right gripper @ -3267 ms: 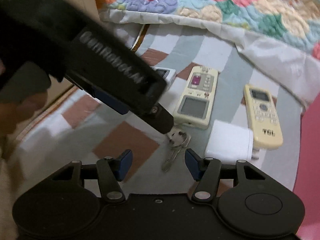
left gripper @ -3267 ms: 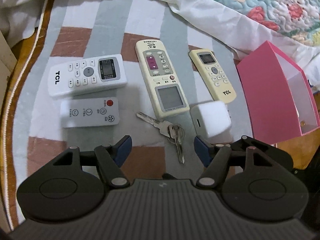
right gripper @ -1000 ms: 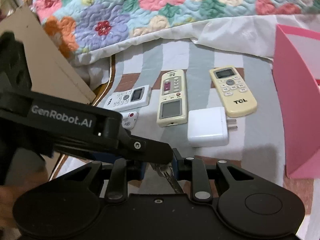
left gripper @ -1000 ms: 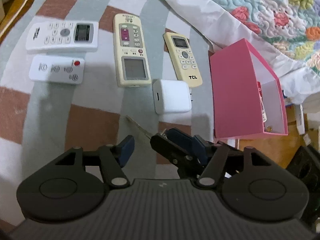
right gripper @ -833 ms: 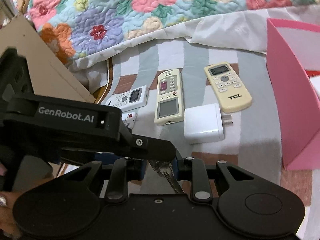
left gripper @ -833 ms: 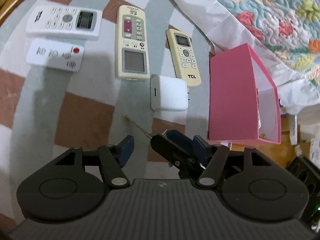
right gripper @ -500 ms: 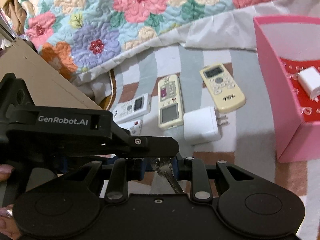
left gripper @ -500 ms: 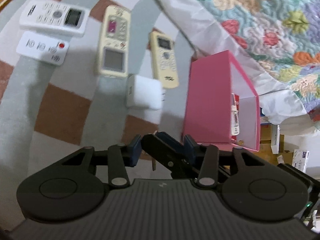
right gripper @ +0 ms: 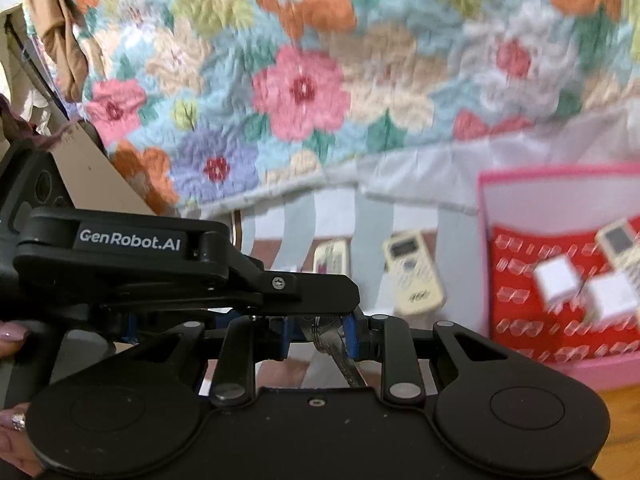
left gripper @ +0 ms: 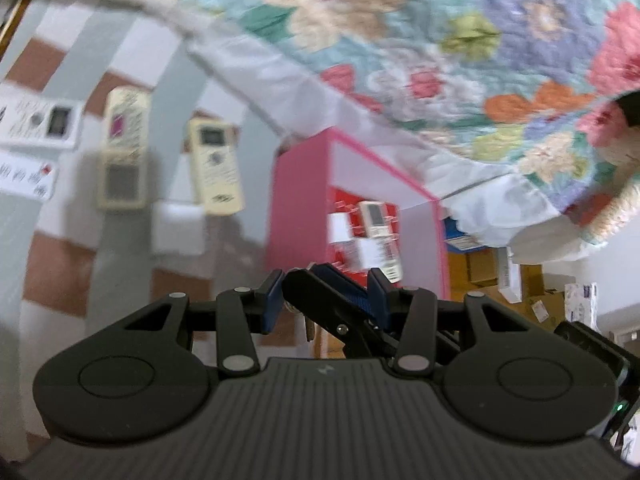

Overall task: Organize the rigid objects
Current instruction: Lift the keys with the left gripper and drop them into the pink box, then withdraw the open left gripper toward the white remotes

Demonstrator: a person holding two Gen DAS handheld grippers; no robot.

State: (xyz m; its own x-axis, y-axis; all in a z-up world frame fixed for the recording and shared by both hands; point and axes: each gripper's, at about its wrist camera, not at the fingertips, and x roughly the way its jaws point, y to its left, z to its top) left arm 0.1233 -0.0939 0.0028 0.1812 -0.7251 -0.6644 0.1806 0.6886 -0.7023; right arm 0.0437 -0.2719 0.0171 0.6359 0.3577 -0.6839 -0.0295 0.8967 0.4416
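Keys [right gripper: 334, 342] sit clamped in the right gripper [right gripper: 316, 334], crossed by the "GenRobot.AI" left gripper [left gripper: 325, 300], closed around its fingertips.

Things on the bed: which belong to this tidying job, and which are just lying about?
Part of the job:
- keys, gripped in the right gripper
- pink box
- yellow remote
- white charger

Just lying about:
- flowered quilt
- striped blanket

Quilt [right gripper: 304, 92] floral pastels; bedsheet [left gripper: 132, 56] grey, white, brown checks; box [left gripper: 298, 200] pink, red inside; remotes [left gripper: 214, 166] cream.
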